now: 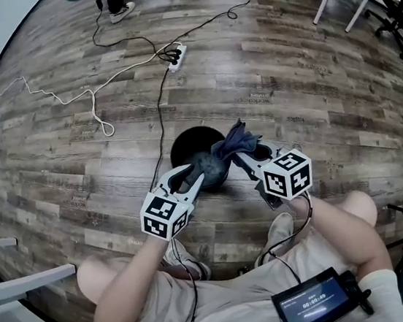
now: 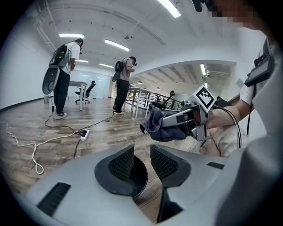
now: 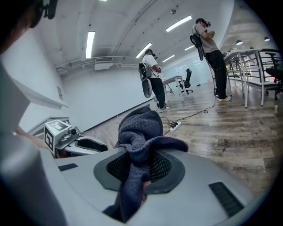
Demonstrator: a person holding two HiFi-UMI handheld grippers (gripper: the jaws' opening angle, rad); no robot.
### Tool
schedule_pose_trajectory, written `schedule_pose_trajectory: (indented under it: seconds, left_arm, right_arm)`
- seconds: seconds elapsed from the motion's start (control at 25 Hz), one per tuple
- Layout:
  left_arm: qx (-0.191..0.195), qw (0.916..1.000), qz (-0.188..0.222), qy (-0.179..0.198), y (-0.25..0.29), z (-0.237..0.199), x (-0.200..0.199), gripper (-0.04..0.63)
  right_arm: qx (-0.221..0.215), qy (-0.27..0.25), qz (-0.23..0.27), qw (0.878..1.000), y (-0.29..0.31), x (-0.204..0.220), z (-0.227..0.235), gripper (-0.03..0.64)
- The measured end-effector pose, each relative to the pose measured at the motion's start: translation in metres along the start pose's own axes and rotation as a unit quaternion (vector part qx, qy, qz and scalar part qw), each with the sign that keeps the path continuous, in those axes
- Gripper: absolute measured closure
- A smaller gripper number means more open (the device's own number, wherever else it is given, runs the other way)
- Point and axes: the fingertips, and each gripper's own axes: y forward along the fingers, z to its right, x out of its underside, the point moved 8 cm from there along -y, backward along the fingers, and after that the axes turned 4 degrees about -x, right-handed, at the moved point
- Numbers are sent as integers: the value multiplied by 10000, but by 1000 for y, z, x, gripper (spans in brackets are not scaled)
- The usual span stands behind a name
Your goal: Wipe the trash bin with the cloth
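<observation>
Left gripper (image 2: 141, 162): jaws part-open, straddling trash bin (image 1: 184, 142) rim, one pad clear of it, no clamp.
Right gripper (image 3: 139, 167): jaws closed on cloth (image 3: 138, 132), bunch sticking up past tips.
Bin upright on floor (image 1: 300, 70), between grippers.
Likely best: pinch rim first to steady bin, then press cloth flat along rim.
Only head view shows whole bin; only left gripper view shows pad gap.

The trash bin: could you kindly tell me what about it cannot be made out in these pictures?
- Head view: the cloth, left tool and right tool cover the near side of the trash bin; its inside is too dark to read.
- Left gripper view: only a dark arc of it shows between the jaws; whether they touch it is unclear.
- Right gripper view: the cloth hides it.
</observation>
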Motion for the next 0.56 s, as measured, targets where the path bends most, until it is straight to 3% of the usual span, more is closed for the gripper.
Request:
schedule_pose_trajectory:
  seconds: [0.32, 0.56]
  left_arm:
    - [107, 9997, -199, 63, 3, 10, 8, 466]
    - [151, 9997, -62, -193, 0, 19, 1, 466]
  right_arm:
    - [-188, 150, -66, 9997, 3, 3, -9, 537]
    - [-372, 562, 46, 9977, 3, -5, -19, 537]
